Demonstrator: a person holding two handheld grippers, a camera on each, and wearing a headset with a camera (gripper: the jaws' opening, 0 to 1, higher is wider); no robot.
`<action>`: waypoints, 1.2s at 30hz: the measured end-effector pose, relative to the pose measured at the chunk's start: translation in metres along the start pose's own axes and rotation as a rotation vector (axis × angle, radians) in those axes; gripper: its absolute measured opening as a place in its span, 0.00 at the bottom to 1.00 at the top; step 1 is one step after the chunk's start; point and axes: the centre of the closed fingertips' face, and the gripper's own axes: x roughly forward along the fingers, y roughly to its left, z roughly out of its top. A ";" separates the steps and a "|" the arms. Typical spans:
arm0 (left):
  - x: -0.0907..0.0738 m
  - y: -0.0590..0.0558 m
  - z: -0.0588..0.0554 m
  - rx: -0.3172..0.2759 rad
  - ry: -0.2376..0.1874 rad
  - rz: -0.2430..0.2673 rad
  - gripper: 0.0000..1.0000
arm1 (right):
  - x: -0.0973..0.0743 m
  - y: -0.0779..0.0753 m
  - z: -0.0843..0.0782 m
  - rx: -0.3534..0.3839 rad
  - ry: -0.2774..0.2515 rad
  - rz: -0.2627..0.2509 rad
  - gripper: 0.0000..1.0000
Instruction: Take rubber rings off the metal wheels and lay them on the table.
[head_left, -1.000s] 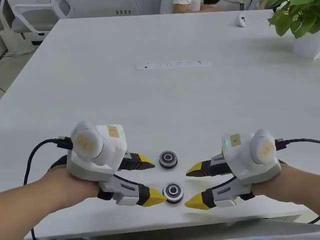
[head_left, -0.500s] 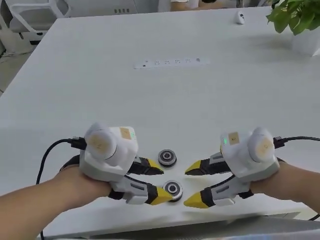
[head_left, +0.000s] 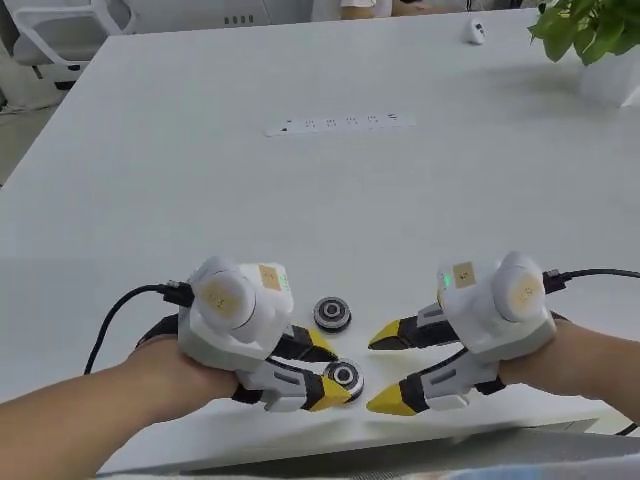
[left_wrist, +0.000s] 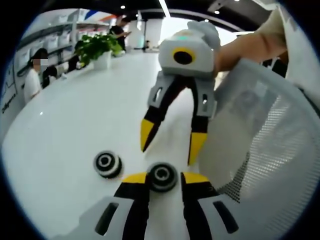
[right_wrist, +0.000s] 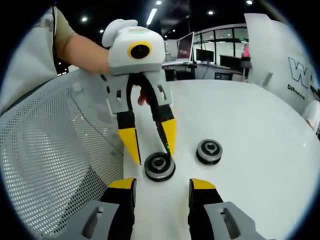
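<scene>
Two metal wheels with black rubber rings lie flat on the white table (head_left: 300, 200) near its front edge. The near wheel (head_left: 343, 376) (left_wrist: 163, 176) (right_wrist: 160, 166) sits between the yellow tips of my left gripper (head_left: 329, 369) (left_wrist: 165, 178) (right_wrist: 151, 141), which is open around it. The far wheel (head_left: 332, 313) (left_wrist: 107, 164) (right_wrist: 209, 151) lies free a little beyond. My right gripper (head_left: 383, 371) (right_wrist: 162, 185) (left_wrist: 171, 141) is open and empty, facing the left one just right of the near wheel.
A white power strip (head_left: 338, 124) lies mid-table. A potted plant (head_left: 590, 30) and a small white mouse (head_left: 477, 32) are at the far right. The table's front edge runs just below the grippers. A mesh chair back (right_wrist: 55, 150) stands close behind.
My left gripper has moved right, bringing its tips around the near wheel. The right gripper and both wheels have stayed put.
</scene>
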 end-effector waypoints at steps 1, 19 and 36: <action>0.001 0.000 0.000 0.004 0.001 0.001 0.25 | 0.000 0.000 0.000 0.000 -0.001 -0.001 0.39; 0.005 0.004 -0.002 0.092 0.014 0.048 0.14 | 0.003 0.004 0.006 -0.023 -0.003 0.014 0.37; 0.004 0.004 -0.001 0.072 -0.017 0.075 0.13 | 0.011 0.007 0.008 -0.014 0.001 0.050 0.30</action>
